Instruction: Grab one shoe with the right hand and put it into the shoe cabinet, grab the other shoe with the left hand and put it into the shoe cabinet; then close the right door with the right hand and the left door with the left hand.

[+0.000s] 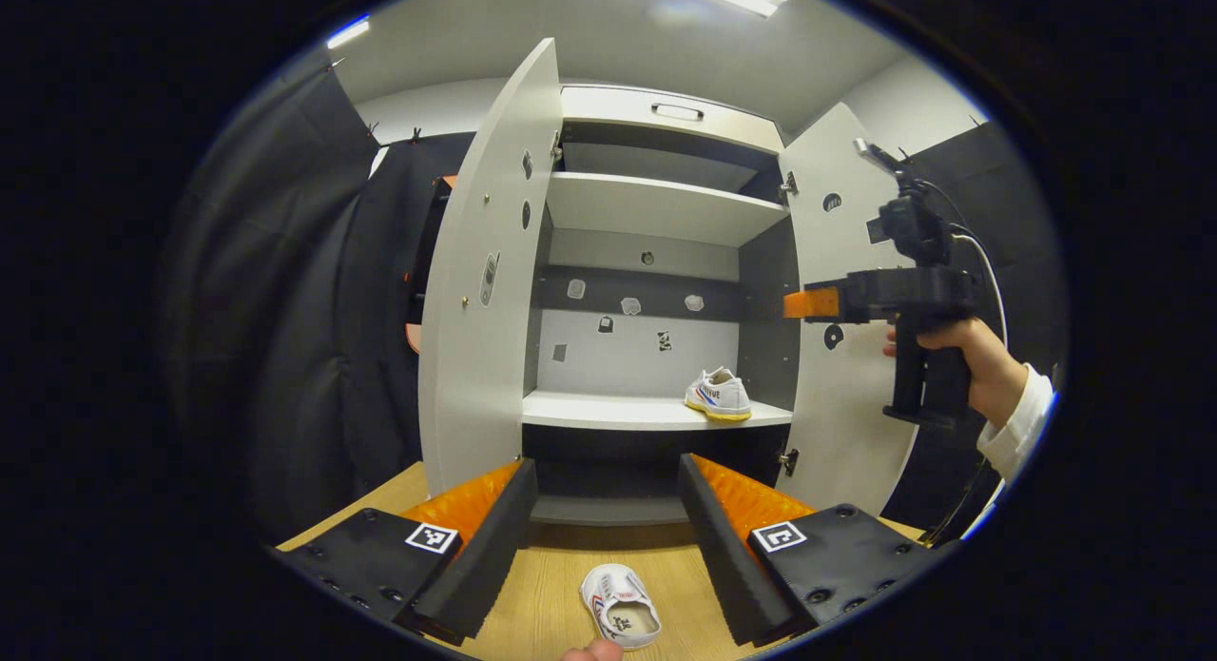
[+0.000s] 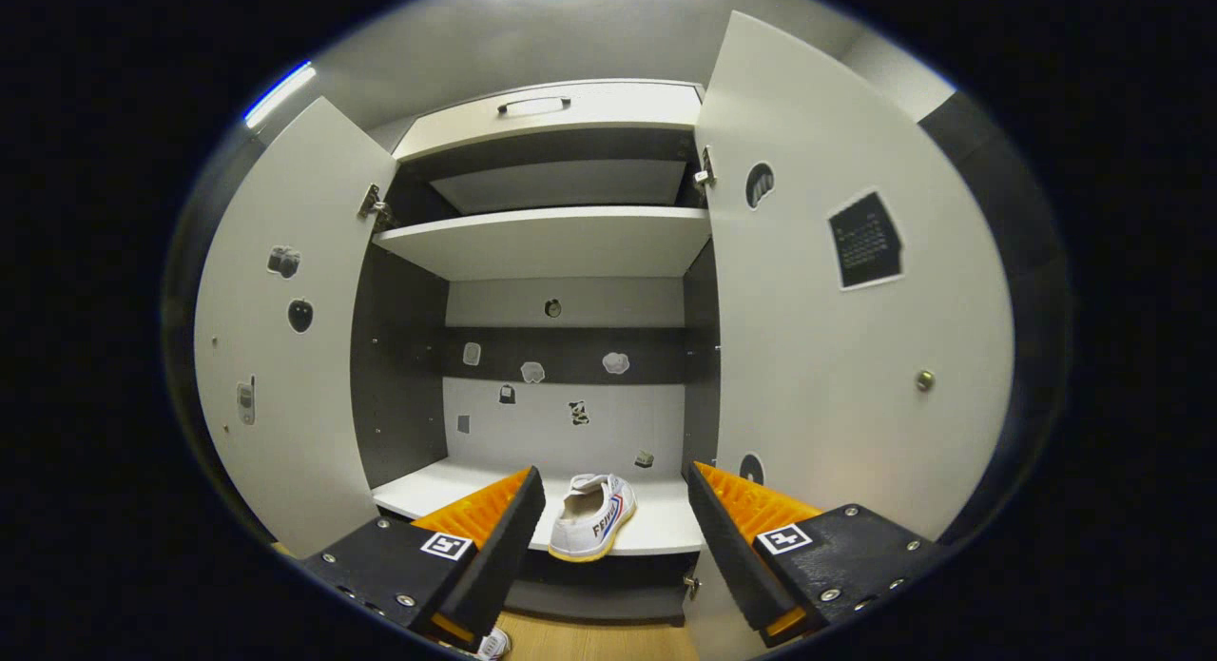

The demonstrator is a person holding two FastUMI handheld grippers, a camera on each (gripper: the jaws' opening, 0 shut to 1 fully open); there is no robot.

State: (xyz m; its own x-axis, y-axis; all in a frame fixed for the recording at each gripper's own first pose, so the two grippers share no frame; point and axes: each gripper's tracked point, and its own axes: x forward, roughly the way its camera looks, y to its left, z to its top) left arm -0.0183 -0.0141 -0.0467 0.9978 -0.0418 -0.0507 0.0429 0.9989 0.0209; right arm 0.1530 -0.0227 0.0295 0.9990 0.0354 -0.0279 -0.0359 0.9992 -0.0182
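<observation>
Second shoe [image 1: 621,617] lies between left gripper's [image 1: 608,537] spread fingers.

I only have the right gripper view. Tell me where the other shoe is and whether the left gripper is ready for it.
Observer: The second shoe lies on the wooden table in front of the cabinet, with its opening facing up.
Operator: Give me the left gripper's state.
Observer: The left gripper has its jaws open. That shoe lies low between them and is not gripped.
Operator: Now say where my right gripper sits, seen from that side.
Observer: The right gripper is held by a hand in front of the open right door, higher than the first shoe on the shelf.
</observation>
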